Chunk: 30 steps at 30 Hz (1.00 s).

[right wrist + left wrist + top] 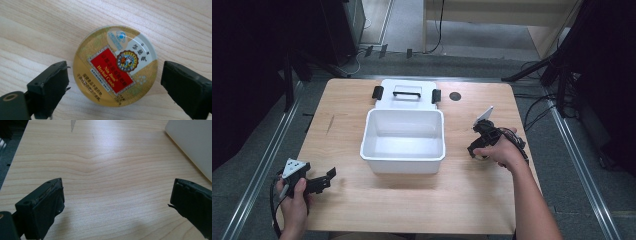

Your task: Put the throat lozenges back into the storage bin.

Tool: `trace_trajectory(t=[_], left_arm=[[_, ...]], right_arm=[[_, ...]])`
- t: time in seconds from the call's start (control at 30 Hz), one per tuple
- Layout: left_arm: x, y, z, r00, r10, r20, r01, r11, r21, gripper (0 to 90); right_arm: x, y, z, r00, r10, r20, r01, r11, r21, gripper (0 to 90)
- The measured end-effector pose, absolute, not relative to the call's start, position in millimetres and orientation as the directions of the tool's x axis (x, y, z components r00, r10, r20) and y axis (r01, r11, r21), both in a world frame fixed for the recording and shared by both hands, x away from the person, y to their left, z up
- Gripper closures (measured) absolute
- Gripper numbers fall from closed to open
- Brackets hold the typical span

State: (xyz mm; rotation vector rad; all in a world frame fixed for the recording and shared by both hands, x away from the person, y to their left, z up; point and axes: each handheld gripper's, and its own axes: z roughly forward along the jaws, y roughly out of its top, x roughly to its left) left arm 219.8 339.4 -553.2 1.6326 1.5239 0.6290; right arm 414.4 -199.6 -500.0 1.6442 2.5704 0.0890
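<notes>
A round gold candy tin [115, 65] with a red label lies flat on the wooden table, right of the white bin. My right gripper [115, 76] points down over it, open, one jaw on each side of the tin with a small gap to each. In the high view the right gripper [479, 149] hides most of the tin. Near the table's front left corner my left gripper [328, 179] is held low and open above bare wood [110, 170], nothing between its jaws.
An open, empty white plastic bin [403, 156] stands mid-table; its wall [192, 142] shows in the left gripper view. Its lid [407, 94], with black handle and latches, lies just behind it. A small black disc [455, 96] sits at the back right.
</notes>
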Motion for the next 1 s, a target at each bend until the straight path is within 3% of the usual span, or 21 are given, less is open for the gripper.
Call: trace_trajectory(t=[0.5, 1.0], left_arm=[[220, 339, -553, 0.155, 0.976, -0.155, 0.58, 0.037, 0.814, 0.0], [220, 339, -553, 0.155, 0.976, -0.154, 0.58, 0.036, 0.814, 0.0]], right_arm=[[419, -201, -507, -0.365, 0.931, -0.015, 0.929, 0.366, 0.063, 19.7], [414, -200, -487, -0.416, 0.909, -0.014, 0.905, 0.415, 0.095, 20.3]])
